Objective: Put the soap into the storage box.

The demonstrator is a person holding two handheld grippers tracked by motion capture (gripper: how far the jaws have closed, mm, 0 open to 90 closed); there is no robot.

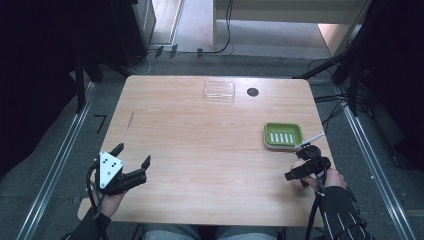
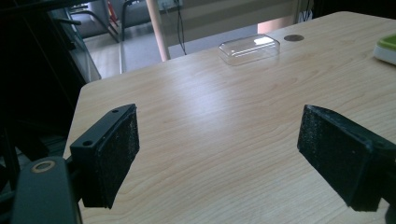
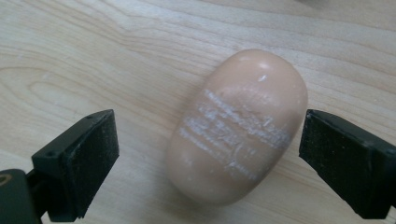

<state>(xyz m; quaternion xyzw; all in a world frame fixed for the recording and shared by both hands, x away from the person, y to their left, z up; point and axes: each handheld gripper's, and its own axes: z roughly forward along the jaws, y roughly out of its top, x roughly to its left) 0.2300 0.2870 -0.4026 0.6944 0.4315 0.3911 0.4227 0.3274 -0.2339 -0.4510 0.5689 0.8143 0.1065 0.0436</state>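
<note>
A peach oval soap bar (image 3: 238, 126) with white scuffed lettering lies on the wooden table (image 1: 200, 150). My right gripper (image 3: 210, 135) is open and straddles it, one jaw on each side, neither touching. In the high view the right gripper (image 1: 303, 163) points down at the table's right edge, just below a green soap dish (image 1: 283, 135) with a slotted white insert. My left gripper (image 1: 133, 155) is open and holds nothing near the front left of the table. Its own view has the left gripper (image 2: 217, 140) open over bare wood.
A clear plastic lid (image 1: 219, 91) rests at the table's far edge, with a round dark grommet (image 1: 252, 91) beside it. The lid (image 2: 250, 48) and a corner of the green dish (image 2: 386, 46) also appear in the left gripper view. Cables and stands surround the table.
</note>
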